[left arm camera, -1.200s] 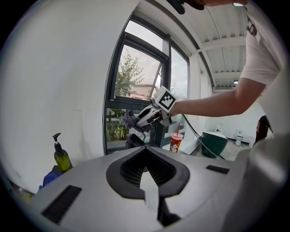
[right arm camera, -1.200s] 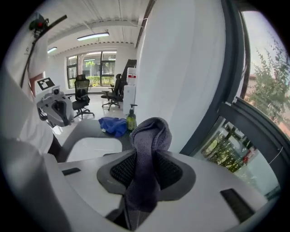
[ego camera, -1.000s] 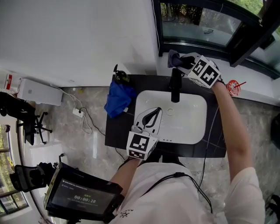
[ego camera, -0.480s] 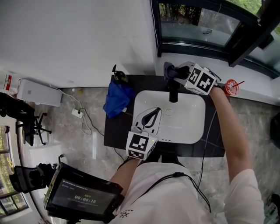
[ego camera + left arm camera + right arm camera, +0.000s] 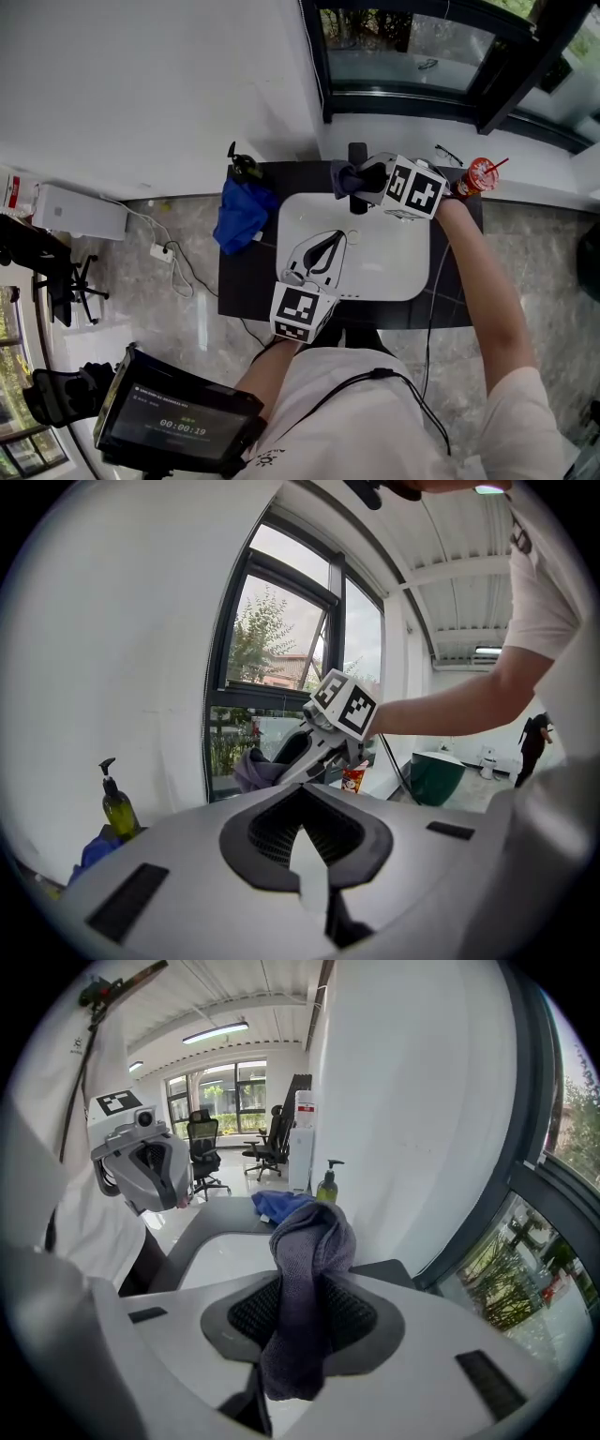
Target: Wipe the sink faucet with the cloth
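The black faucet [image 5: 357,156] stands at the back rim of the white sink [image 5: 412,272]. My right gripper [image 5: 360,180] comes in from the right and is shut on a grey-purple cloth [image 5: 341,178], which lies against the faucet's left side and hides its lower part. In the right gripper view the cloth [image 5: 309,1232] hangs bunched between the jaws. My left gripper [image 5: 336,240] hovers over the sink's left front, shut, with nothing in it. From the left gripper view, the right gripper [image 5: 309,752] and the cloth [image 5: 248,769] appear ahead.
A blue cloth [image 5: 242,214] lies on the black counter [image 5: 246,281] left of the sink, with a soap bottle [image 5: 244,167] behind it. A red cup with a straw [image 5: 478,175] stands at the back right. A window sill runs behind the counter.
My right gripper has carried the cloth from behind the faucet's top forward and to the left, down along the faucet. The left gripper has stayed over the sink.
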